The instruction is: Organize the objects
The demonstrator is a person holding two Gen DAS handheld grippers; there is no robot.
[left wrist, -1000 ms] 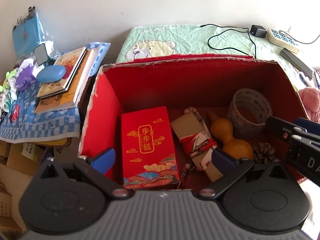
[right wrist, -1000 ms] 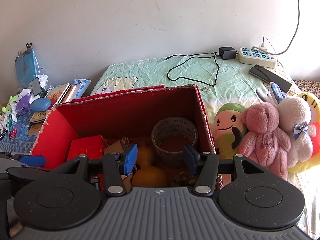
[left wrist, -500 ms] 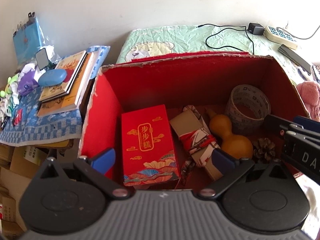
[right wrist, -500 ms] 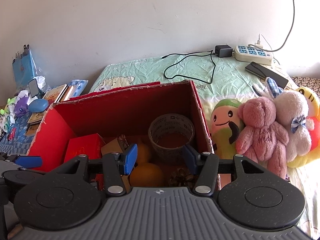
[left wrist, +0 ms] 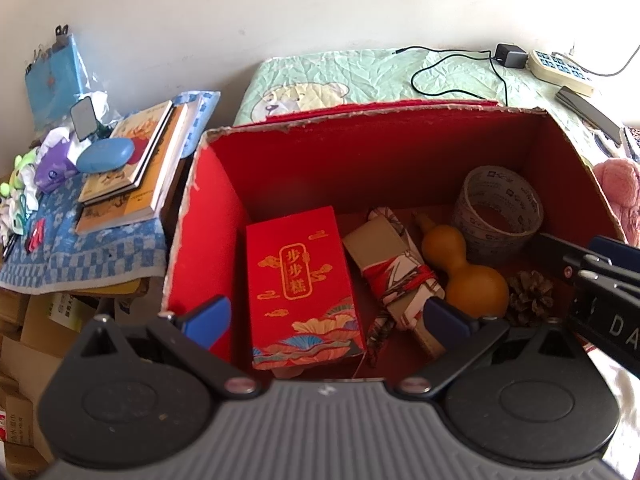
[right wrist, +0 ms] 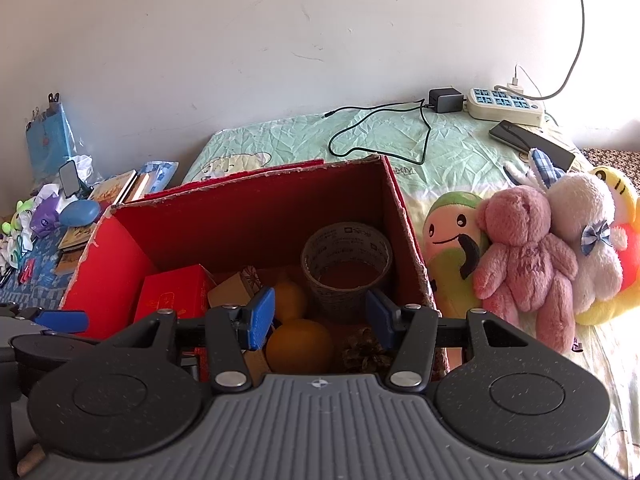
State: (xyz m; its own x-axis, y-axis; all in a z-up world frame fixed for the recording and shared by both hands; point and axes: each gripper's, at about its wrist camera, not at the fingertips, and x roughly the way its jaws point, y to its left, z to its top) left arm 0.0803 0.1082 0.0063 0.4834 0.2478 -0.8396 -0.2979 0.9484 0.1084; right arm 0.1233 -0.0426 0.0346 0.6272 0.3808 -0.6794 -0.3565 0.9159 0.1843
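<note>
Hanging wide-spread, both tools (left wrist: 326,318) (right wrist: 320,318) have edged nearer the red box (left wrist: 360,148).

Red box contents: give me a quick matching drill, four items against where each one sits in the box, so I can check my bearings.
Items:
1. red packet box
2. tape roll
3. gourd
4. pine cone

Places:
A. far right corner
B. left part of the floor
C. near right, beside the gourd's big bulb
D. middle, between the wrapped bundle and the tape roll

Pairs: 1-B, 2-A, 3-D, 4-C
</note>
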